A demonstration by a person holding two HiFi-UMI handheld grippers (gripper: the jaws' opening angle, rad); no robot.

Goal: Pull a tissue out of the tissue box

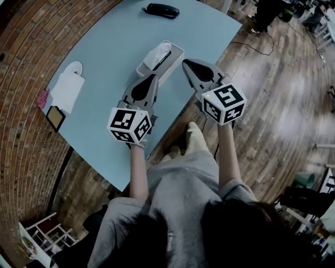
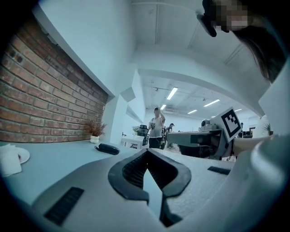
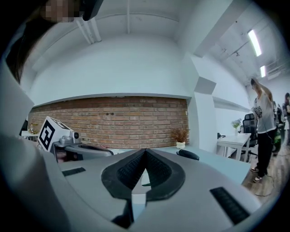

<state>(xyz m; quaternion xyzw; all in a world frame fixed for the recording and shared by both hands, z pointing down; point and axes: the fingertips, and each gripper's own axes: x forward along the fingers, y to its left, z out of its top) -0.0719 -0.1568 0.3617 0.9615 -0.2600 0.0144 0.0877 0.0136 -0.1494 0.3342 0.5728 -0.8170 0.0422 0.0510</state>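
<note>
A white rectangular tissue box (image 1: 176, 51) sits on a pale blue tabletop (image 1: 104, 47). In the head view its long axis runs lower left to upper right, w/ a white tissue (image 1: 158, 54) poking up from the top slot along that same line. The grey left gripper (image 1: 153, 77) & grey right gripper (image 1: 186, 64) are held w/ jaws closed together & nothing between them, the L tip just by the box's near end, the R tip just beside its right long side. A black oblong object (image 1: 160, 10) lies well beyond the box, near the table's far edge.
</note>
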